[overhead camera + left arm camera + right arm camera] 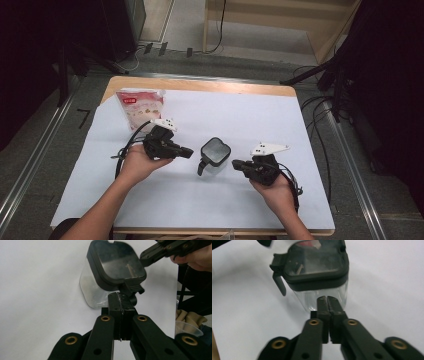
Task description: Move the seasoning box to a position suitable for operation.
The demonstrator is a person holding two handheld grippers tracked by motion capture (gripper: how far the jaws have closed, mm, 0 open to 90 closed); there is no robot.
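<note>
Jaws pressed together both sides, container [215,152] between; pouch [141,106] in high view.

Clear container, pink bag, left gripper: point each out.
clear container [215,151], high view, on its dark lid.
pink bag [142,107], high view, on its printed front.
left gripper [188,152], high view, at the tip of its shut jaws.

Clear glossy plastic jar [215,161] w/ matt black lid [116,263] — smooth white paper-like table cover [210,200].
</note>
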